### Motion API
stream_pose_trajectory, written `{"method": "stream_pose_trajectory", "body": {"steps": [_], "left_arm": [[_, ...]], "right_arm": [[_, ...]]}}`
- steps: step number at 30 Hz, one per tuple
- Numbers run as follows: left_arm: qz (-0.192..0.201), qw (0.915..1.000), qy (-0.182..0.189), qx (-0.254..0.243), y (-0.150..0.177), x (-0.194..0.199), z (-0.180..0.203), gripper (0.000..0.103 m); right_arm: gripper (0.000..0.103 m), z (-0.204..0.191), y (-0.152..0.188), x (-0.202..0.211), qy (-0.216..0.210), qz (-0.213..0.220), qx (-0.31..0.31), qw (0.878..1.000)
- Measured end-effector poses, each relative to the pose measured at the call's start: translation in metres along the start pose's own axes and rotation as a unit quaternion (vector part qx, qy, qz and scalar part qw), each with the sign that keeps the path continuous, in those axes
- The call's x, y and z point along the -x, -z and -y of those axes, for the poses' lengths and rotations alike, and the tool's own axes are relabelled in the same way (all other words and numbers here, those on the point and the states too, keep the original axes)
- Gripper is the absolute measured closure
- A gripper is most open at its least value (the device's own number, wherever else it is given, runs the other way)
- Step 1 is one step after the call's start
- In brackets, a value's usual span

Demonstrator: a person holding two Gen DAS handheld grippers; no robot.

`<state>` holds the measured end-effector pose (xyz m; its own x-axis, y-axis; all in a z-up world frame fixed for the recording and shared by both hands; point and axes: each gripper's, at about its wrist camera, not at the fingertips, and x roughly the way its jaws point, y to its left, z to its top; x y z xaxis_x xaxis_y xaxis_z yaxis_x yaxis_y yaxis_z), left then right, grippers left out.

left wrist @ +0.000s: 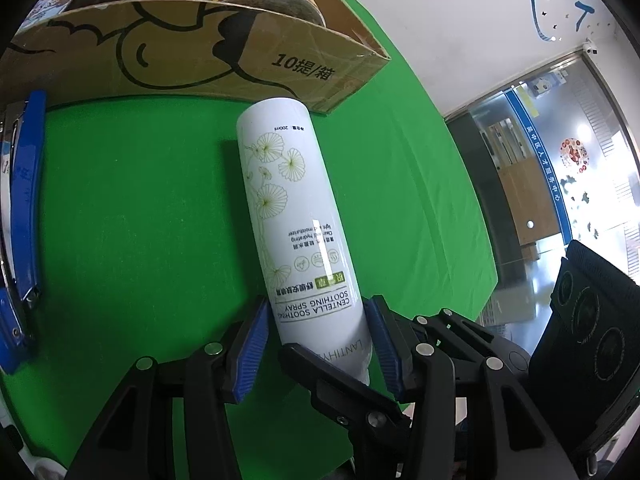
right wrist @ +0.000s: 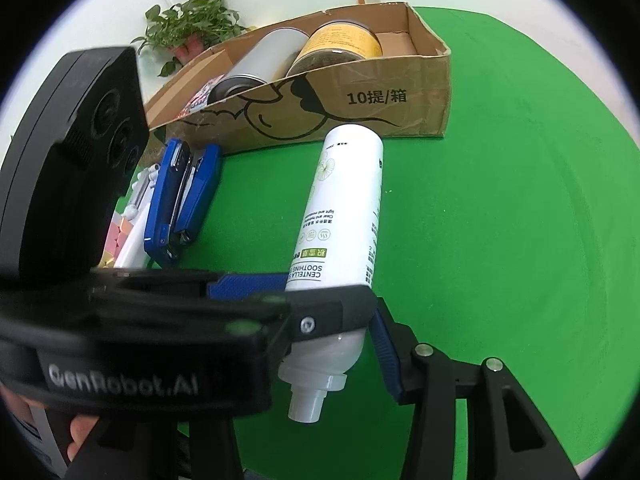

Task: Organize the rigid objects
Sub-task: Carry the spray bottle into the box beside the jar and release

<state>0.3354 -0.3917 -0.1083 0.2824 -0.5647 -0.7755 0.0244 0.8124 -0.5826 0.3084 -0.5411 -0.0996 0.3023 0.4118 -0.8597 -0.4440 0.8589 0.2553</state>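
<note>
Two claws meet around one white spray bottle (left wrist: 288, 208). The left claw (left wrist: 316, 308) is shut on the bottle. Its two blue pads (left wrist: 250, 352) press on the low part of the bottle, one on each side, near the words on the label. The bottle is up in the air over the green table (left wrist: 120, 200), not lying on it.

The right claw (right wrist: 320, 332) is right by the neck end of the same bottle. One of its blue fingers (right wrist: 386, 356) sits just beside the bottle's shoulder. The other finger is hidden behind the left claw, so I cannot tell if this claw is pinching or loose.

The bottle is long and points straight away from both claws. Its flat bottom faces the brown box (left wrist: 256, 64), and its small white nozzle faces back. The flat end is very near the front wall of the box but a bit low.

The box already holds a yellow can (right wrist: 344, 40) and a silver can (right wrist: 264, 60), lying down. A blue stapler (right wrist: 180, 196) rests on the table off to the left.

I think the bottle goes into the box next. The left claw has the sure hold, so it should lift the far end over the wall and push forward.
</note>
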Motion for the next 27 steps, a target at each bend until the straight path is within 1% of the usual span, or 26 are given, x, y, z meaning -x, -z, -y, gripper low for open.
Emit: {"method": "stream_pose_trajectory", "body": {"steps": [6, 8, 11, 14, 17, 20, 24, 27], "left_arm": [[0.008, 0.9999, -0.006, -0.003, 0.002, 0.0, 0.003, 0.057], [0.015, 0.9997, -0.013, -0.013, 0.004, 0.003, 0.006, 0.058], [0.034, 0.999, -0.016, -0.023, 0.005, 0.015, 0.014, 0.058], [0.059, 0.9971, -0.026, -0.041, 0.004, 0.033, 0.027, 0.058], [0.08, 0.9947, -0.031, -0.056, 0.0, 0.053, 0.041, 0.058], [0.098, 0.992, -0.035, -0.072, -0.008, 0.07, 0.054, 0.058], [0.117, 0.989, -0.039, -0.082, -0.025, 0.089, 0.07, 0.058], [0.129, 0.9858, -0.048, -0.096, -0.048, 0.101, 0.082, 0.058]], "right_arm": [[0.057, -0.004, 0.0, 0.0, 0.005, 0.004, -0.002, 1.0], [0.058, -0.006, 0.001, 0.0, 0.002, 0.005, -0.005, 1.0], [0.057, -0.008, -0.001, 0.007, -0.008, 0.021, -0.003, 1.0], [0.058, -0.014, -0.007, 0.02, -0.012, 0.045, 0.004, 0.999], [0.057, -0.02, -0.017, 0.035, -0.017, 0.069, 0.012, 0.997], [0.057, -0.024, -0.034, 0.05, -0.012, 0.088, 0.026, 0.996], [0.057, -0.024, -0.057, 0.061, -0.013, 0.109, 0.038, 0.993], [0.057, -0.021, -0.078, 0.067, -0.015, 0.121, 0.043, 0.992]]}}
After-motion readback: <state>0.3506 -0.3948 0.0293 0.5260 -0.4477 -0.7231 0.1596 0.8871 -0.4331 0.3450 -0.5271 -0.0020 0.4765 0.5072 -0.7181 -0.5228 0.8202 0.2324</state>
